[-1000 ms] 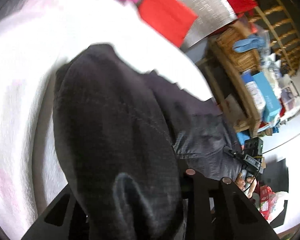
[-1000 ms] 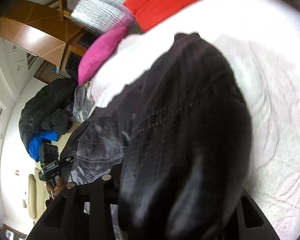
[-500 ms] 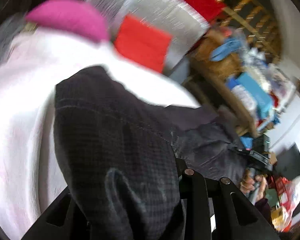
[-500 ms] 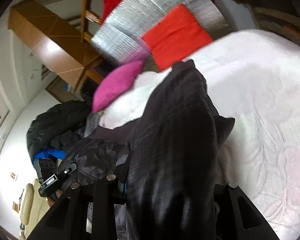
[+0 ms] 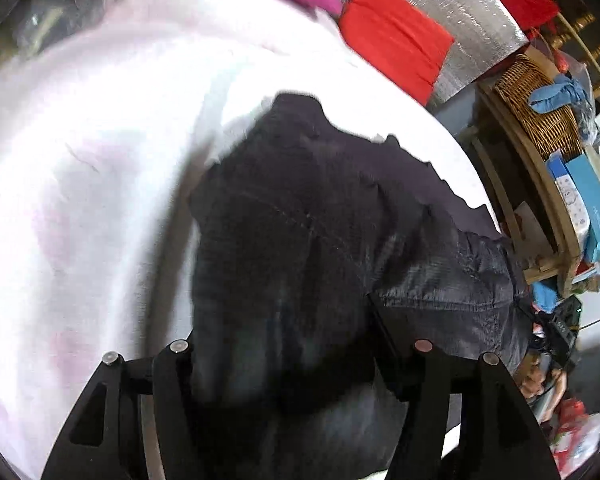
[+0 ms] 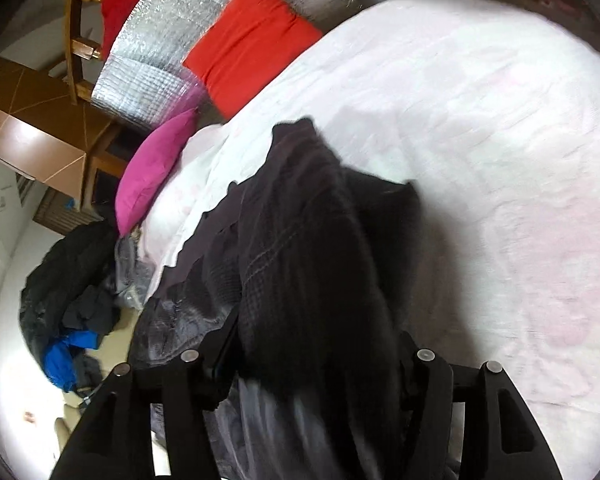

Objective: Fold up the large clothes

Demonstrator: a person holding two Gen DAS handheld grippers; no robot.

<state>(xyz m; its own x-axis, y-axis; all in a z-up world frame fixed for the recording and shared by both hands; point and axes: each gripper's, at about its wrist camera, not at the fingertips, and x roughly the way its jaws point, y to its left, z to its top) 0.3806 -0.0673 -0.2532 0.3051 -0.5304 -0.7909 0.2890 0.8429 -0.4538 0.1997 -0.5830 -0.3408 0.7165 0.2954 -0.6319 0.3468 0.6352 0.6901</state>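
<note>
Both gripper jaws wider than before, opening; dark garment [image 5: 284, 248] lies loose between left gripper [image 5: 284, 364] and right gripper [image 6: 308, 364].

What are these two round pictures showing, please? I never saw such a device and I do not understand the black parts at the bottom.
A person holds a hand tool with two jaws in each hand, each carrying a wide-angle camera. One picture looks along the left gripper, the other along the right gripper. The black parts are the jaws. Between both pairs lies a dark garment, spread on a bed with a white cover. Both pairs of jaws are opening, so the cloth is being let go. A pink pillow and a red cushion lie beyond.
</note>
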